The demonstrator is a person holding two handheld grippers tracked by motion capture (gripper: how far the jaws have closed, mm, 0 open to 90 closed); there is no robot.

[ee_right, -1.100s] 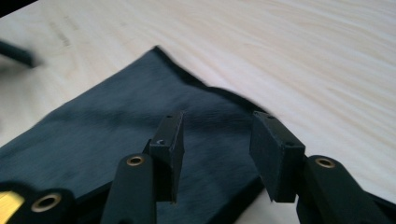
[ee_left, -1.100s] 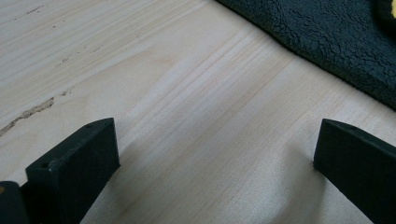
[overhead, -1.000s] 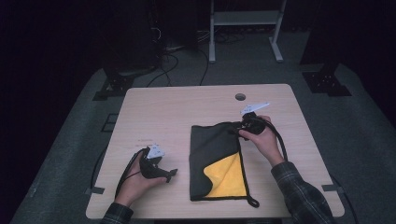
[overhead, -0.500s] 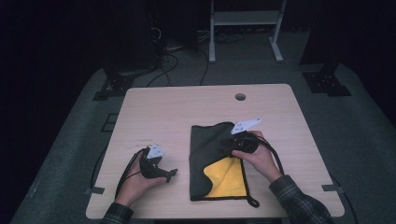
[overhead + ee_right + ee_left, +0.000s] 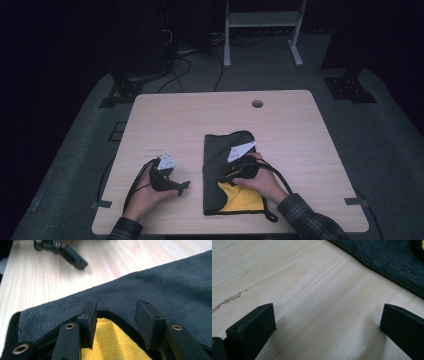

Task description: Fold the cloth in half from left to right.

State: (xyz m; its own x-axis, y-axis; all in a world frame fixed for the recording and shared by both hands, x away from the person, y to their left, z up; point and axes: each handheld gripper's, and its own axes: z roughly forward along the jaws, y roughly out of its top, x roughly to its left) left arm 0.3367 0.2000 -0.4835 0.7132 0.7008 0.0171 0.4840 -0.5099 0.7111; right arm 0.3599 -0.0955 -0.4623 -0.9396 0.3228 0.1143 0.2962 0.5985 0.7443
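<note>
While the right gripper (image 5: 115,317) hovers part-open over the dark cloth's (image 5: 222,160) folded edge — yellow lining (image 5: 110,342) beneath its jaws, nothing held — folding looks half done; the left gripper (image 5: 327,322) rests wide open beside it.

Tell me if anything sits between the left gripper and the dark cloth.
Nothing visible does. The left gripper rests open on the table, and in the left gripper view bare wood runs from its jaws to the edge of the dark cloth.

cloth (image 5: 387,262) cropped, right gripper (image 5: 231,176) tips hidden
</note>
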